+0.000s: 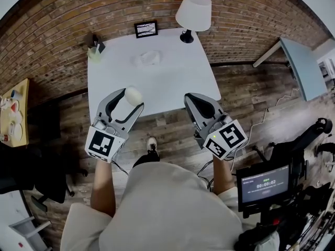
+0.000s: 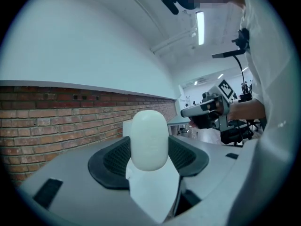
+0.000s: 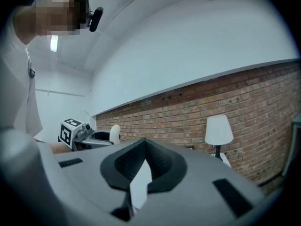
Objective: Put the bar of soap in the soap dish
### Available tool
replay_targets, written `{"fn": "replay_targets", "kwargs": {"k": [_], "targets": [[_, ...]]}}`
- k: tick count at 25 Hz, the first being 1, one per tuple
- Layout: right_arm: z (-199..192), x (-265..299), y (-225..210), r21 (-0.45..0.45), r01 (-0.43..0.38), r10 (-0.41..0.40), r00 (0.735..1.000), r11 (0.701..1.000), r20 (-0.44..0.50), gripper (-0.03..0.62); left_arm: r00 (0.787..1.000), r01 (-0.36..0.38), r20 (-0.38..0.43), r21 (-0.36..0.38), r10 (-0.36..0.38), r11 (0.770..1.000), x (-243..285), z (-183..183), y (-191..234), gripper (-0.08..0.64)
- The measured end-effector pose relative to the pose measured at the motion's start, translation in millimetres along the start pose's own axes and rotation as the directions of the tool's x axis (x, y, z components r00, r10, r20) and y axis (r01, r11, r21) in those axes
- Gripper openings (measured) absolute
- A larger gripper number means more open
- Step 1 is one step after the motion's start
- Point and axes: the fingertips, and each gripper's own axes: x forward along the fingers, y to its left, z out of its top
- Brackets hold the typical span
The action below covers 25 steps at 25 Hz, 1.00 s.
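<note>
White soap bar [image 2: 149, 140] in left claw [image 1: 133, 99]; right claw [image 1: 191, 99] closed

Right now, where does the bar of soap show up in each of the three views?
Head view: the soap is left of centre, held in the left gripper.
Left gripper view: the soap is dead centre, upright between the jaws.
Right gripper view: the soap is small, at the left, in that same gripper.
Shared landmark: the brick wall, in all three views.
</note>
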Motion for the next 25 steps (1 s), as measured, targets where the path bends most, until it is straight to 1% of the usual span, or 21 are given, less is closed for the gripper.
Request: {"fn": "replay_targets", "kwargs": {"k": [9,15,18,25], "targets": [[-2.2,52.2,-20.5,0.011,0.018,-0.018,1.000,1.000,-0.014,0.000,0.999,0.032,-0.012,0.034,-0.032,0.999,31.4,-11.1,52.6,0.250],[-9.1,82.1,-27.0,0.011,0.019,-0.019,0.999,1.000,-0.031,0.000,0.998,0.052,-0.032,0.033,-0.051,0.998,46.2,-24.5,81.9,0.250],[-11.9,94.3,-29.5,0.019,0.012,-0.012,0.999,1.000,-0.036,0.000,0.997,0.062,-0.042,0.028,-0.061,0.998,52.9,-30.3,93.5,0.250],[-16.8,109.9,-36.5,0.046,0.010,-0.009,0.999,0.999,-0.034,0.000,0.995,0.086,-0.059,0.047,-0.083,0.995,68.6,-40.3,110.2,0.250]]}}
